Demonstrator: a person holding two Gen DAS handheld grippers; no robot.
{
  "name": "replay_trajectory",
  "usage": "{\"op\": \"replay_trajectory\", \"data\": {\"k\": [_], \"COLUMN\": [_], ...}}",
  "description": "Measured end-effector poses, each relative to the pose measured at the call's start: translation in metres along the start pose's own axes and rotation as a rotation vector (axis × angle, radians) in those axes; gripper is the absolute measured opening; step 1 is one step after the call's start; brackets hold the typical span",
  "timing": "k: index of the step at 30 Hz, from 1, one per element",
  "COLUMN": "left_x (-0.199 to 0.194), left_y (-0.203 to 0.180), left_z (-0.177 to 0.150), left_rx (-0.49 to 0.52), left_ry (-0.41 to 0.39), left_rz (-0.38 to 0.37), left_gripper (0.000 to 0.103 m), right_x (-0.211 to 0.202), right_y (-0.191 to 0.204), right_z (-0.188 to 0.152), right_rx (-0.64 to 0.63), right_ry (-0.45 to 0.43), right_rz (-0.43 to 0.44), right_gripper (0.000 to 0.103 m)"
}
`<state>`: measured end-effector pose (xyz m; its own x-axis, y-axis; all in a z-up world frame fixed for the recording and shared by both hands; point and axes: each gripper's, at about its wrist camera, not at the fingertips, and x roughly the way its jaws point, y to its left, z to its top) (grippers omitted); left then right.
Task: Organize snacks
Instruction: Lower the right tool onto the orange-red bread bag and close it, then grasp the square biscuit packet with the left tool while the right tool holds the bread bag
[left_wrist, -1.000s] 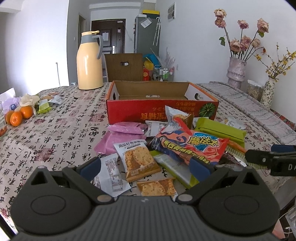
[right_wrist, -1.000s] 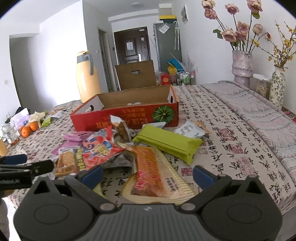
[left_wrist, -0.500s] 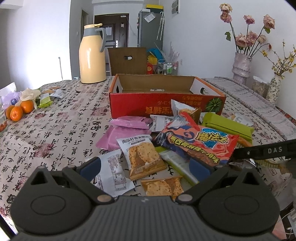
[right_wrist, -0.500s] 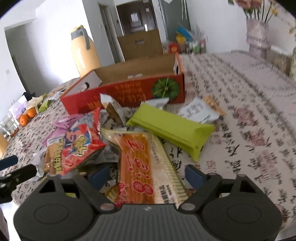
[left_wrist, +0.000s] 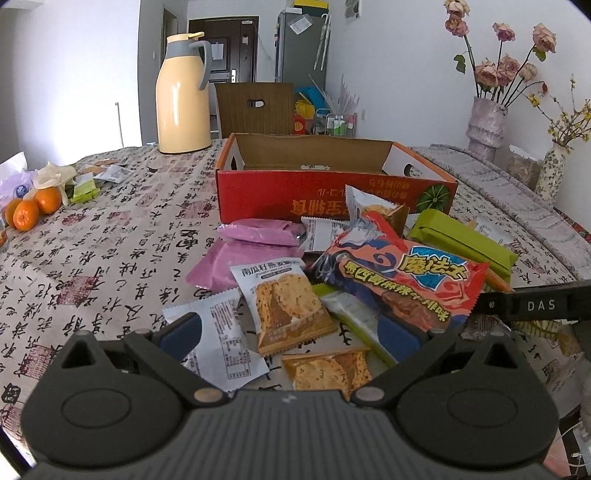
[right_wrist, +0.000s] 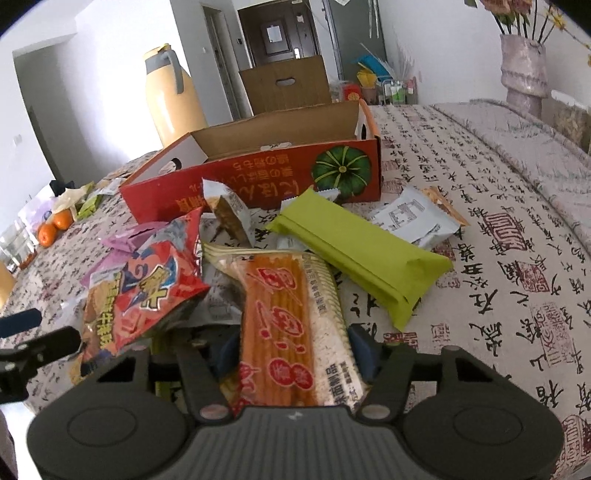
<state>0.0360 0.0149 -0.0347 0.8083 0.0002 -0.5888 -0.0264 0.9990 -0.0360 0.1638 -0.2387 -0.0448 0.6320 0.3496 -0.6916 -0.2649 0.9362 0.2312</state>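
A pile of snack packets lies in front of an open red cardboard box (left_wrist: 325, 188), which also shows in the right wrist view (right_wrist: 258, 177). My right gripper (right_wrist: 295, 350) is closed around a long orange-and-white snack pack (right_wrist: 291, 317). A green pack (right_wrist: 362, 251) lies to its right and a red chip bag (right_wrist: 147, 291) to its left. My left gripper (left_wrist: 291, 334) is open and empty above small biscuit packets (left_wrist: 288, 306), with the red chip bag (left_wrist: 402, 280) to its right. A right gripper finger (left_wrist: 532, 306) shows at the right edge.
A yellow thermos jug (left_wrist: 183, 96) stands behind the box. Oranges (left_wrist: 33, 206) and small wrappers lie at the far left. Two vases of flowers (left_wrist: 485, 125) stand at the right. Pink packets (left_wrist: 243, 258) lie left of the pile on the patterned tablecloth.
My right gripper moved forward and down onto the long orange snack pack and its fingers closed in on it. My left gripper stayed open and shifted slightly closer to the pile.
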Motion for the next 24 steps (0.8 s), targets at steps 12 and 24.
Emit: {"op": "replay_trajectory", "data": {"k": [12, 24], "left_x": [0.0, -0.007], "left_y": [0.003, 0.002], "left_z": [0.0, 0.0], "left_rx": [-0.009, -0.012], "left_ry": [0.005, -0.005], "left_rz": [-0.002, -0.001], "left_gripper": [0.103, 0.103], "right_x": [-0.012, -0.036], "right_y": [0.014, 0.029], "right_z": [-0.01, -0.022], "right_rx": [-0.041, -0.1], "right_ry": [-0.094, -0.226], "right_rz": [-0.04, -0.109], "right_gripper": [0.032, 0.031]}}
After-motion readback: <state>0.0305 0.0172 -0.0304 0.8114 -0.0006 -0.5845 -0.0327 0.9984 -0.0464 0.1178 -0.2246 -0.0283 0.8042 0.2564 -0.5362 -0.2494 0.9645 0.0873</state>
